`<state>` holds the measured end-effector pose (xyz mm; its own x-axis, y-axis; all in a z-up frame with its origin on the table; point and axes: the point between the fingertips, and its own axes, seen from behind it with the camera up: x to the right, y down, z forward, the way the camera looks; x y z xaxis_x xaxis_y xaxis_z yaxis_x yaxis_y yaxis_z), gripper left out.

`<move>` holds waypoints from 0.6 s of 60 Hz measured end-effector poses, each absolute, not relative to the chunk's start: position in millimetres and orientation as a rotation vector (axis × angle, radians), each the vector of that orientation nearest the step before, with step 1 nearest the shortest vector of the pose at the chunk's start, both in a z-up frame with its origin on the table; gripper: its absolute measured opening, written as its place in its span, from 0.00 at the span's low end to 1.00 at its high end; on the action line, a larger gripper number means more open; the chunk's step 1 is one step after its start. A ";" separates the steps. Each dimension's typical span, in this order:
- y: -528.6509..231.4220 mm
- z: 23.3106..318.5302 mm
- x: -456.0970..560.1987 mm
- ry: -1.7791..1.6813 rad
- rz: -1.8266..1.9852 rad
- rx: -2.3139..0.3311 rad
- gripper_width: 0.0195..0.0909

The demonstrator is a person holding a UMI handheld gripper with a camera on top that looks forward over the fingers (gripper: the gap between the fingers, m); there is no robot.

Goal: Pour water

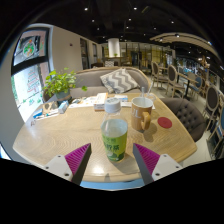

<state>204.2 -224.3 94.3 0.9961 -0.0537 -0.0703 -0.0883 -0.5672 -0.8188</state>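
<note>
Gripper view shows the claw (111, 160) spread wide, its two fingers (76, 158) with magenta pads well apart and pressing on nothing. One bottle (114, 130) stands upright on the round wooden counter (60, 135) just ahead of the fingers, roughly midway between them but beyond their tips, with a clear gap at either side. It has a white cap and a green label, and its lower part looks greenish (whether that is the liquid or the label alone is hard to tell). One pale cup (143, 111) stands just beyond the bottle, slightly to its right, close to it yet apart. One small reddish coaster (165, 122) lies flat on the counter to the right of the cup. One leafy green plant (59, 82) sits at the far left of the counter. One cushion with a zigzag pattern (120, 80) rests on a sofa behind the counter.
</note>
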 end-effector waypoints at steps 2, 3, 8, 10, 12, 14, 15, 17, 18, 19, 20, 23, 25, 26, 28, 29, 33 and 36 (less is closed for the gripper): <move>-213.8 90.4 208.5 0.088 0.047 -2.164 0.93; -208.3 88.4 210.0 0.082 0.047 -2.159 0.93; -185.0 80.4 212.8 0.052 0.045 -2.132 0.91; -177.0 77.5 210.8 0.039 0.050 -2.126 0.90; -171.3 74.9 209.3 0.028 0.056 -2.115 0.87; -168.0 72.1 208.3 0.020 0.059 -2.108 0.81; -166.4 70.2 208.8 0.020 0.055 -2.107 0.77; -162.4 67.3 212.0 0.022 0.048 -2.106 0.69; -162.2 66.9 212.6 0.024 0.047 -2.105 0.66; -161.4 66.9 213.1 0.026 0.048 -2.101 0.63; -160.4 67.3 213.5 0.030 0.050 -2.096 0.60; -155.9 66.7 213.7 0.039 0.063 -2.080 0.52; -155.5 66.8 212.7 0.044 0.068 -2.071 0.50; -154.7 67.7 213.2 0.043 0.065 -2.066 0.49; -153.9 68.2 213.1 0.033 0.061 -2.057 0.48; -153.7 68.2 212.8 0.026 0.061 -2.054 0.47; -152.3 67.5 212.0 0.008 0.058 -2.042 0.41; -152.1 67.4 213.6 0.013 0.051 -2.045 0.38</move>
<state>213.6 -152.1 67.4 0.9990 0.0130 -0.0418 -0.0313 -0.4567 -0.8890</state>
